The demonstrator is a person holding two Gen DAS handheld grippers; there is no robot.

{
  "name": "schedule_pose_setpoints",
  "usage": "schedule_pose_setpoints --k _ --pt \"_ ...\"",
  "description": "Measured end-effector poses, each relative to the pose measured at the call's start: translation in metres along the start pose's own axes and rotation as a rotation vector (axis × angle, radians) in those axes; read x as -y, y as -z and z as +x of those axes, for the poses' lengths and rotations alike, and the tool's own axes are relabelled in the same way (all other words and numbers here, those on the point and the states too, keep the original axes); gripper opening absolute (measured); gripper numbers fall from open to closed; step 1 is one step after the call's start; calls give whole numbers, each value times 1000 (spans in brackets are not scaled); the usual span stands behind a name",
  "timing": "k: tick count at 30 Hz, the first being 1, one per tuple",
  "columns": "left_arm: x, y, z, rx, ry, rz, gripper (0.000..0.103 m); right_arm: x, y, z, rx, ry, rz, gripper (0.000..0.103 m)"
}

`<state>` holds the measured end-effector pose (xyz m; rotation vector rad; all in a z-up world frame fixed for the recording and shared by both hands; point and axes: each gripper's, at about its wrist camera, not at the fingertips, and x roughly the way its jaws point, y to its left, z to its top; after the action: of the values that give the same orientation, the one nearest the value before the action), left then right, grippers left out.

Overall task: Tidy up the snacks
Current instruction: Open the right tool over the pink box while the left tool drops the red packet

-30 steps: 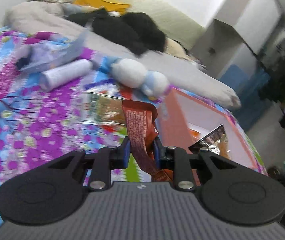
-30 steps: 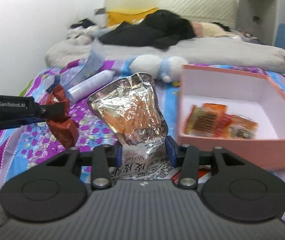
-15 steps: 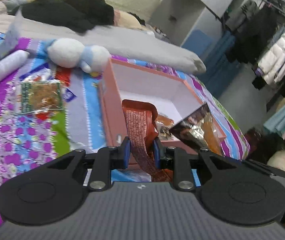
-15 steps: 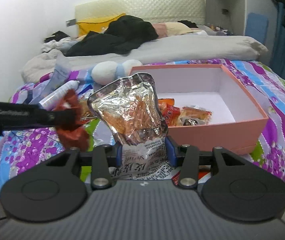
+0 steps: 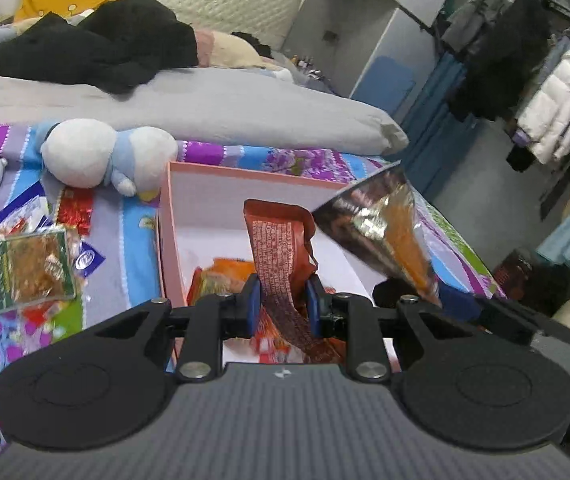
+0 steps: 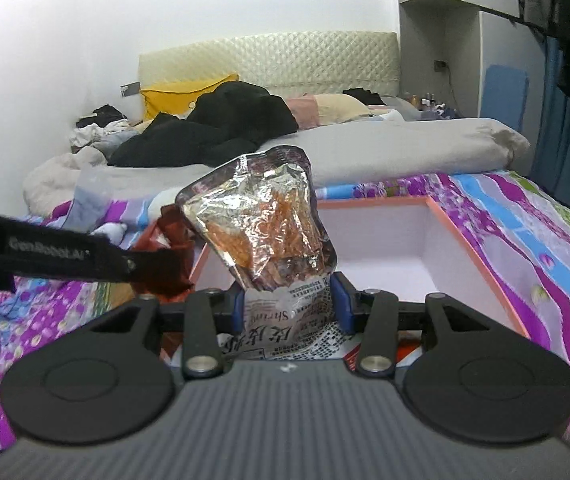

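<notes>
Our left claw (image 5: 283,300) pinches a red pack (image 5: 281,248) by its bottom end, over the pink box (image 5: 164,216) on the bed. Our right claw (image 6: 287,302) squeezes a shiny bag (image 6: 261,224) low down, near the box too. Both are light, soft, crinkly and slippery, so we hold the flat ends

- Left gripper (image 5: 283,304): matte black linkage arms; blue pads on both fingers; silver screw heads; ribbed grey body with two round black discs
- Right gripper (image 6: 288,300): same build; the left one's arm carries white "GenRobot.AI" lettering
</notes>
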<state>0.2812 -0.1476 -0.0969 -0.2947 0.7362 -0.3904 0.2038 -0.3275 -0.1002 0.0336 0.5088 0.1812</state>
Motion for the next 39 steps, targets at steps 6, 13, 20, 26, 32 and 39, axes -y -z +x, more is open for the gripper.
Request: schedule_pose_setpoints --k 6,13,20,26,32,39 --pt "-20 -27 49 -54 -45 -61 27 30 -15 50 -41 32 2 46" --pt "-38 -38 87 -137 -104 -92 27 62 -2 84 -147 22 33 47" --pt "-43 -32 86 -161 -130 -83 63 74 14 98 -212 23 65 78" --pt "-34 -29 74 -121 -151 -27 70 72 17 93 -210 13 75 83" --pt "-32 -25 59 -87 -138 -16 70 68 16 82 -178 2 86 83" --pt "-22 -16 19 27 -95 52 70 50 16 54 -108 33 43 83"
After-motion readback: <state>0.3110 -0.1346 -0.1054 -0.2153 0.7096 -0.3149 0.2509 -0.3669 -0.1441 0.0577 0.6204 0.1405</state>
